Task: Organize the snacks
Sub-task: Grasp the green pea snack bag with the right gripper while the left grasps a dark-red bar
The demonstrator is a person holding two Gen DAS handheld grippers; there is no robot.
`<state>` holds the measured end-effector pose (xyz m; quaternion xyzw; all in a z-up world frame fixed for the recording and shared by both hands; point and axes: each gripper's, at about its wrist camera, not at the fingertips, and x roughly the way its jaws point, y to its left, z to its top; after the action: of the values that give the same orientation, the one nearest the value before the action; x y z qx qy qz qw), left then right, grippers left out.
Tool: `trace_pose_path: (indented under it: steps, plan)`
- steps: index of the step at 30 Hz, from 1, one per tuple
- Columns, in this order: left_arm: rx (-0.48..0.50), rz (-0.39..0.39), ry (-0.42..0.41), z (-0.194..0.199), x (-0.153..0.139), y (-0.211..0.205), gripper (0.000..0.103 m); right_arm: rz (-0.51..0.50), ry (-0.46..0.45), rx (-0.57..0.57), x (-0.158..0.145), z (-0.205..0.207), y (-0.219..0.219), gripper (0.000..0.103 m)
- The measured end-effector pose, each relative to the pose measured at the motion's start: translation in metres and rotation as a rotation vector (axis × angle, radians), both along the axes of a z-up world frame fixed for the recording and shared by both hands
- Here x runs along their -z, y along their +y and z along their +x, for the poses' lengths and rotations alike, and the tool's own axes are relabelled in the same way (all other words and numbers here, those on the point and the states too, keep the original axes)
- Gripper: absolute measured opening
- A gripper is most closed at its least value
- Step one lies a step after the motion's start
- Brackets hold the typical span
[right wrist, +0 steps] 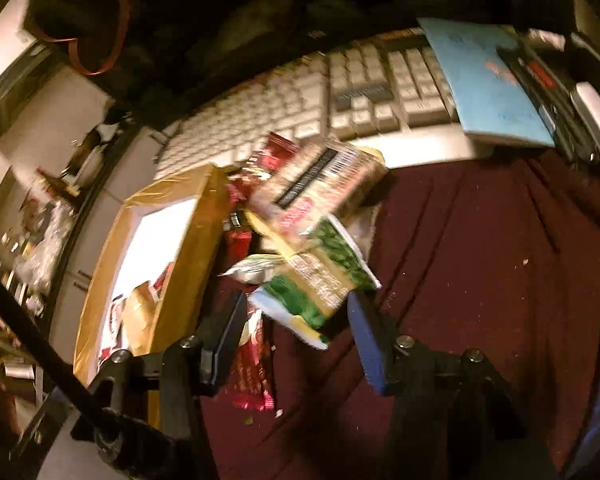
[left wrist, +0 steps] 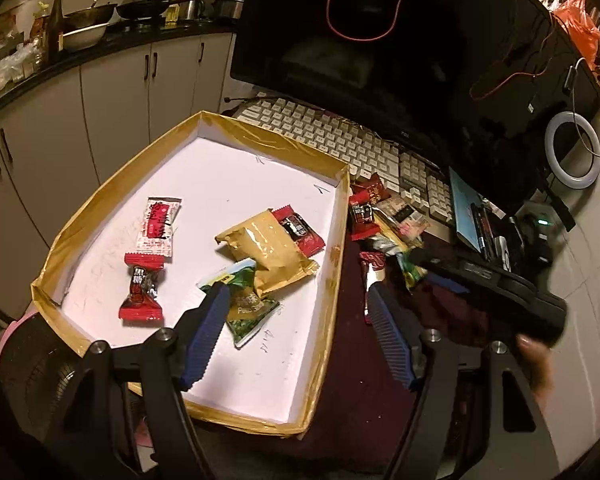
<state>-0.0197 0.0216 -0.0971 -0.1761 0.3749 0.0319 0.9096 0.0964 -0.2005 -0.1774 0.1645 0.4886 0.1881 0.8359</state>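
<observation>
A gold-rimmed white tray holds a white-and-red packet, a red candy, a gold packet, a red packet and a green packet. My left gripper is open, straddling the tray's right wall, its left pad over that green packet. Beside the tray lies a loose snack pile. In the blurred right wrist view my right gripper hangs over this pile with a green packet between its fingers; I see no firm pinch. The tray is to its left.
A white keyboard and a dark monitor stand behind the tray. A blue booklet and pens lie at the right. Dark red cloth covers the table. A ring light and kitchen counter are further off.
</observation>
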Motion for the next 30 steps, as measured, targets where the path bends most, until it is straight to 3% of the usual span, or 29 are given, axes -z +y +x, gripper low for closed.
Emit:
trace_pose_path:
  steps: [2,6,13,18,23,30]
  plan:
    - [0.002,0.009,-0.006,-0.002,-0.002,-0.002,0.072,0.032,0.058,0.024,0.008,0.009,-0.001,0.052]
    - [0.01,0.013,-0.003,-0.003,-0.003,-0.004,0.072,0.085,0.08,0.087,0.009,0.016,-0.004,0.052]
    - [0.036,0.029,0.003,-0.003,-0.003,-0.014,0.072,0.099,0.056,0.095,0.015,0.016,-0.011,0.034]
    - [0.081,0.056,0.016,0.005,-0.005,-0.032,0.072,0.105,0.01,0.041,0.014,0.006,-0.02,0.027]
    - [0.141,0.092,0.046,0.015,-0.001,-0.052,0.072,0.197,-0.088,-0.003,0.002,-0.018,-0.04,0.027]
    - [0.245,0.115,0.149,0.062,0.014,-0.086,0.068,0.236,-0.191,0.053,0.007,-0.052,-0.064,0.027]
